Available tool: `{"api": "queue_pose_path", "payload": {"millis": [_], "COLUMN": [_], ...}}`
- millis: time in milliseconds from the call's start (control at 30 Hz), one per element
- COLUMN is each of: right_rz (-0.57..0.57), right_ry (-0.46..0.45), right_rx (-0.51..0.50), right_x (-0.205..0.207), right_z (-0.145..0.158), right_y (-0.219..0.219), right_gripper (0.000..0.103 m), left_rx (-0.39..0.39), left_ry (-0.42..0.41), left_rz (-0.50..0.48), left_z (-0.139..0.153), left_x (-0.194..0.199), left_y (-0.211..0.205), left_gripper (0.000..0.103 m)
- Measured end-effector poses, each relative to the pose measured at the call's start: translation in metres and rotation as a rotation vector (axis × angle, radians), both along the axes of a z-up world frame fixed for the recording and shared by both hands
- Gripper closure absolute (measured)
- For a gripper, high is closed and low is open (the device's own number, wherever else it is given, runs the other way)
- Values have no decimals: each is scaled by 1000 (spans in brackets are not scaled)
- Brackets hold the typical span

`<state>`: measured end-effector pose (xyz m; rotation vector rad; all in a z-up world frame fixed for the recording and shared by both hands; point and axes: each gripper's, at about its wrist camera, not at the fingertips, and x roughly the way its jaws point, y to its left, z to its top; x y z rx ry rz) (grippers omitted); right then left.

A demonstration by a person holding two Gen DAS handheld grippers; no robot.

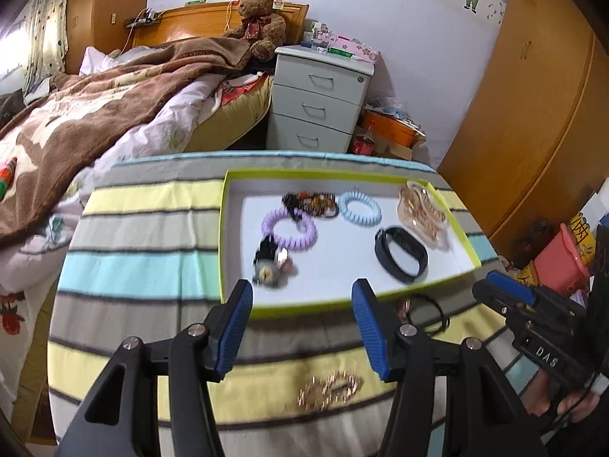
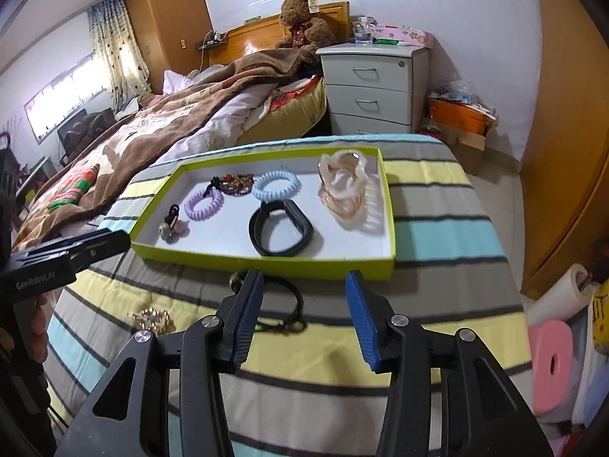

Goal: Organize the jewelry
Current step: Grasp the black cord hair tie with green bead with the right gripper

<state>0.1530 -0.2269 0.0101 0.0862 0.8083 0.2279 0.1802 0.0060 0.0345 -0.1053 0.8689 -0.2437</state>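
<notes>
A green-rimmed white tray point(image 1: 304, 306) lies on the striped cloth. Inside it are a purple coil tie point(image 1: 289, 230), a blue coil tie point(image 1: 359, 207), a beaded bracelet point(image 1: 316, 203), a black wristband point(image 1: 401, 253), a pink hair claw point(image 1: 420, 211) and a small charm point(image 1: 270, 266). My left gripper point(image 1: 302, 289) hovers open at the tray's near rim, nothing between its fingers. A gold chain piece point(image 1: 331, 388) lies on the cloth beneath it. My right gripper point(image 2: 303, 280) is open just short of the tray point(image 2: 266, 262). A black cord bracelet point(image 2: 293, 304) lies on the cloth, partly behind its left finger.
A bed with a brown blanket point(image 1: 95, 114) runs along the left of the table. Beyond the far edge stand a grey drawer unit point(image 1: 319, 103) and an orange box point(image 1: 388, 129). A wooden wardrobe point(image 2: 571, 152), a pink bucket point(image 1: 563, 262) and paper rolls point(image 2: 552, 365) crowd the right.
</notes>
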Motion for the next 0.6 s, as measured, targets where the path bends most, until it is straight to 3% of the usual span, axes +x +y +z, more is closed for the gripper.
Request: {"api": "queue_pose_path", "payload": {"millis": [400,600], "right_rz": [3,106], "right_ry": [58,47], "right_rx": [-6,0], "right_x": [0,2], "right_z": [-22,-26], "right_y": [2,29], "right_gripper": [57,57], "left_rx": [-28,-43], "left_ry": [32,50], "left_rz": [36,61], "left_z": [-18,-28], "left_x": [-31,-44], "left_y": [21,33], "left_gripper": [46,45]}}
